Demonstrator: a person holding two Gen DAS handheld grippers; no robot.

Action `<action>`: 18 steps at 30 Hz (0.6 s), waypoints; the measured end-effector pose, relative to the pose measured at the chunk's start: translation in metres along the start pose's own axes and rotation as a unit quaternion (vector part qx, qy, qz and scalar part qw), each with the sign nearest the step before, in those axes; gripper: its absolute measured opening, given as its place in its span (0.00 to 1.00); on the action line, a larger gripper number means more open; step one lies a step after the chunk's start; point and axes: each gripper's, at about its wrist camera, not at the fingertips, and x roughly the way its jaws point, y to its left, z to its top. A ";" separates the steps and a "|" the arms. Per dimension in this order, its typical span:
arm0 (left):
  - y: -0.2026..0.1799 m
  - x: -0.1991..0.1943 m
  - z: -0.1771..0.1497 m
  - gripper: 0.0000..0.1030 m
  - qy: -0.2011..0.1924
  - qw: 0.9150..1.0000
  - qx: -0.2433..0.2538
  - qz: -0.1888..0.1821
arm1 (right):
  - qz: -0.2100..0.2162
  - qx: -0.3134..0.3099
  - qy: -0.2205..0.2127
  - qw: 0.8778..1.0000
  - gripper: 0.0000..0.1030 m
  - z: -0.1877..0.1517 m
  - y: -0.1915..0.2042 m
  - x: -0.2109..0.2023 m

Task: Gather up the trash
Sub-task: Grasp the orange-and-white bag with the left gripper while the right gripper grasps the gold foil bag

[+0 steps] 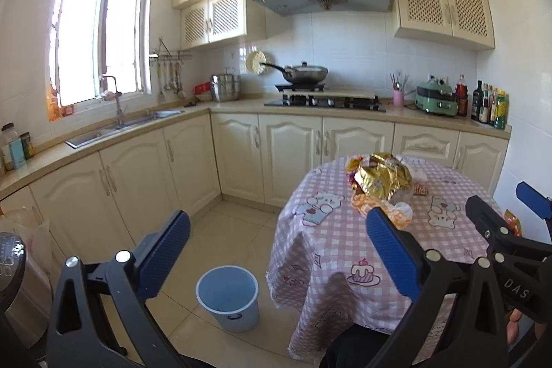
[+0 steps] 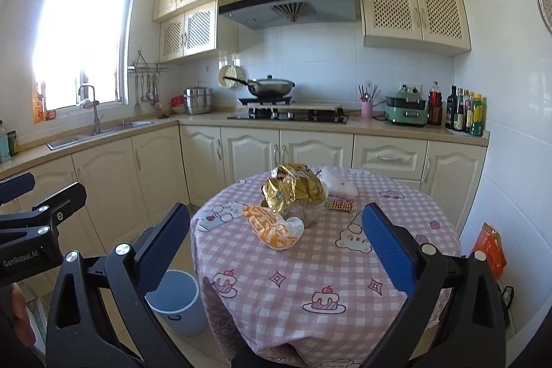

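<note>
**Trash still piled on the bench, bucket waiting empty**

Judging by the scene, the job has barely begun. The wrappers sit in a heap toward the far side of the round bench [image 2: 345,264], which wears a pink checked cloth: a crumpled gold bag [image 2: 293,190], an orange and white wrapper [image 2: 272,228] just in front of it, a clear plastic bag [image 2: 339,185] behind, and a small packet [image 2: 339,205] beside the gold bag. The blue bucket [image 1: 227,297] stands on the floor, close to the bench's left edge, and looks empty as far as its inside shows. Every piece remains to be picked up and dropped in.

The left claw [image 1: 276,254] hangs with fingers spread wide and nothing between them, over the floor and the bench's left edge. The right claw [image 2: 276,249] is likewise spread apart and empty, aimed straight at the pile from the near side.

Room is fair: the near half of the bench is bare cloth, giving an open approach. The cloth drapes over the rim and could snag. An orange bag [image 2: 490,247] lies by the wall on the right, well apart from the heap.
</note>
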 end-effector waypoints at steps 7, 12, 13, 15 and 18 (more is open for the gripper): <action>-0.028 0.080 0.001 0.96 0.073 0.996 0.012 -0.043 | -0.033 0.032 0.047 0.998 0.93 -0.004 -0.038 0.059; -0.058 0.143 -0.005 0.96 0.131 0.986 0.011 -0.098 | -0.054 0.058 0.083 0.993 0.93 -0.014 -0.068 0.100; -0.065 0.154 -0.005 0.96 0.139 0.985 0.012 -0.105 | -0.056 0.061 0.086 0.993 0.93 -0.016 -0.070 0.106; -0.077 0.175 -0.006 0.96 0.152 0.981 0.012 -0.123 | -0.061 0.069 0.094 0.991 0.93 -0.019 -0.079 0.119; -0.098 0.207 -0.005 0.96 0.179 0.973 -0.001 -0.148 | -0.073 0.079 0.101 0.989 0.93 -0.019 -0.090 0.133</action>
